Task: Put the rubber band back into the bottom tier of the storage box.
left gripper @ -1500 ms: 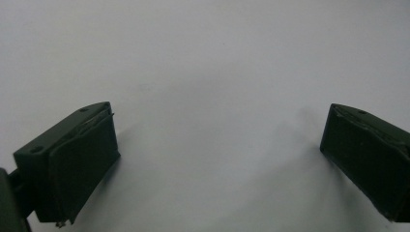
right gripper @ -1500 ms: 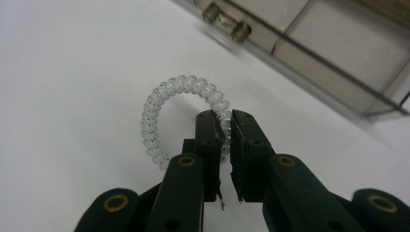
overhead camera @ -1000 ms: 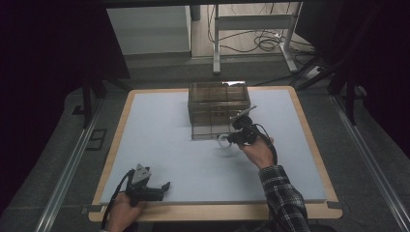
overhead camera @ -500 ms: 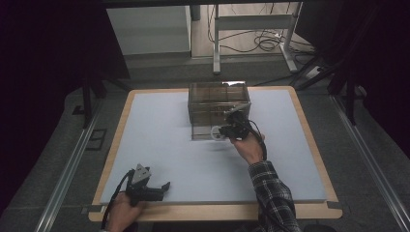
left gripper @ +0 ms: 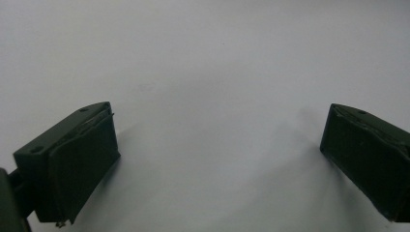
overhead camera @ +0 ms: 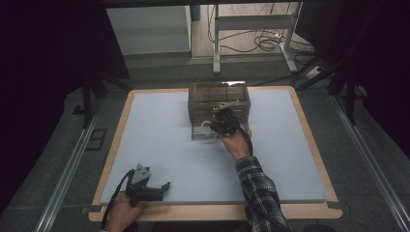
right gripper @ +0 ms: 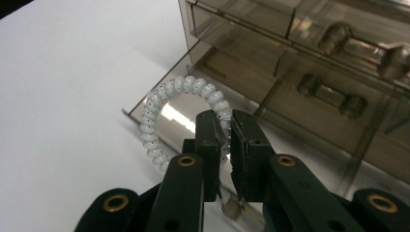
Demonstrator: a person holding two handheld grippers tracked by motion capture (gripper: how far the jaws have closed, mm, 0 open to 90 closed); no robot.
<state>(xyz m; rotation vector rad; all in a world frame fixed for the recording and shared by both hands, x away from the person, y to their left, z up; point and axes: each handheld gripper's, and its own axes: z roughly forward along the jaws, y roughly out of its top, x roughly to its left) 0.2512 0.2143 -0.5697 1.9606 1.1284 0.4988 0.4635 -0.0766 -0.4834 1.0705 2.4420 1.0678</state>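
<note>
The right tool (right gripper: 226, 137) has its two black jaws pressed together on the pale, translucent coiled hair tie (right gripper: 164, 104), a ring of speckled plastic spiral, pinching one side of the loop while the rest of the ring stands out beyond the jaw tips. In the right gripper view the hair tie hangs just over the smoky transparent plastic drawer (right gripper: 193, 118) that is pulled out at the bottom of the small smoked-plastic drawer cabinet (right gripper: 309, 58); whether the ring touches the drawer floor cannot be told. Other drawers of the cabinet are closed, and a couple of dark dumbbell-shaped pieces (right gripper: 326, 94) lie inside them (their make is hard to read through the tinted walls).

In the high view the right tool (overhead camera: 223, 122) sits at the front face of the cabinet (overhead camera: 218, 96), with the hair tie (overhead camera: 207, 127) showing as a small white ring at its left, over the open drawer. The person's right hand (overhead camera: 237, 142) and plaid sleeve reach up from the near edge of the light blue-grey worktop (overhead camera: 159, 145).

The left tool (overhead camera: 145, 186) rests low at the near left corner of the worktop, held in the left hand (overhead camera: 121, 212), well apart from the cabinet. In the left gripper view its jaws stand wide apart over bare worktop, with nothing between them.
</note>
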